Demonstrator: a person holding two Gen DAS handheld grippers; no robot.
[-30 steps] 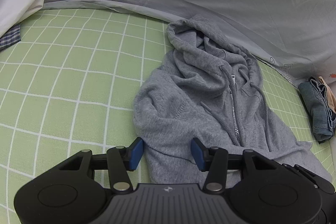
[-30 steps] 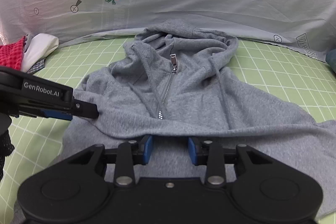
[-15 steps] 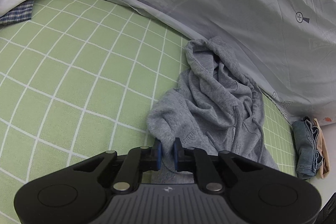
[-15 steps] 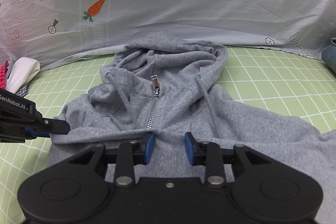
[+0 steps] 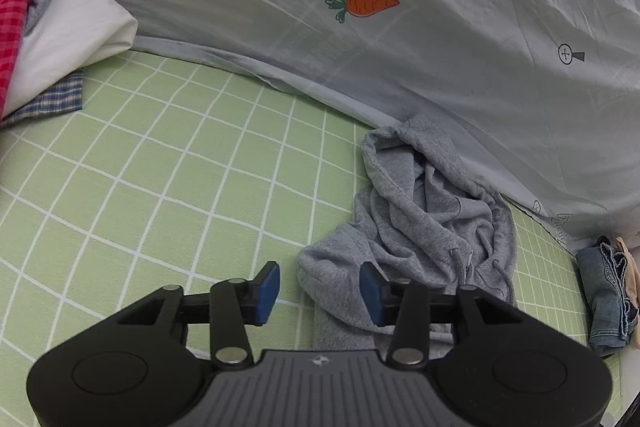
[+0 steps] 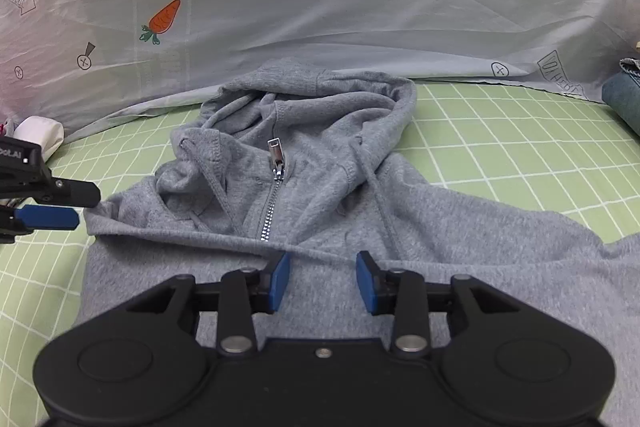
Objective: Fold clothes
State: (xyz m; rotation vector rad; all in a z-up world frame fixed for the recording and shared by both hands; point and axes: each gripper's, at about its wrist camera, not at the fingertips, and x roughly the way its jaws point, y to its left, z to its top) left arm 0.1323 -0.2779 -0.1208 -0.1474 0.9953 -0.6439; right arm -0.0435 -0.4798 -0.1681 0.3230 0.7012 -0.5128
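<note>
A grey zip hoodie (image 6: 320,195) lies front-up on the green checked sheet (image 6: 520,155), hood towards the quilt. In the left wrist view the hoodie (image 5: 424,223) looks bunched at the right. My left gripper (image 5: 319,289) is opening at its left shoulder. The shoulder edge sits between the blue pads (image 5: 267,290), nearer the right one, and neither presses on it. In the right wrist view my left gripper (image 6: 86,207) is at the far left, beside that shoulder corner. My right gripper (image 6: 323,281) hovers over the chest below the zip (image 6: 272,203). Its jaws are opening slightly, with only flat fabric below.
A pale quilt with carrot prints (image 5: 400,27) rises along the far side. A stack of clothes, red check, white and blue plaid (image 5: 52,39), lies at the far left. Folded jeans (image 5: 604,295) rest at the right edge. Open sheet (image 5: 140,187) spreads left of the hoodie.
My left gripper closed on the hoodie's left shoulder, drew it outwards, then opened again. The hoodie's top now lies flatter and wider. My right gripper has barely shifted.
</note>
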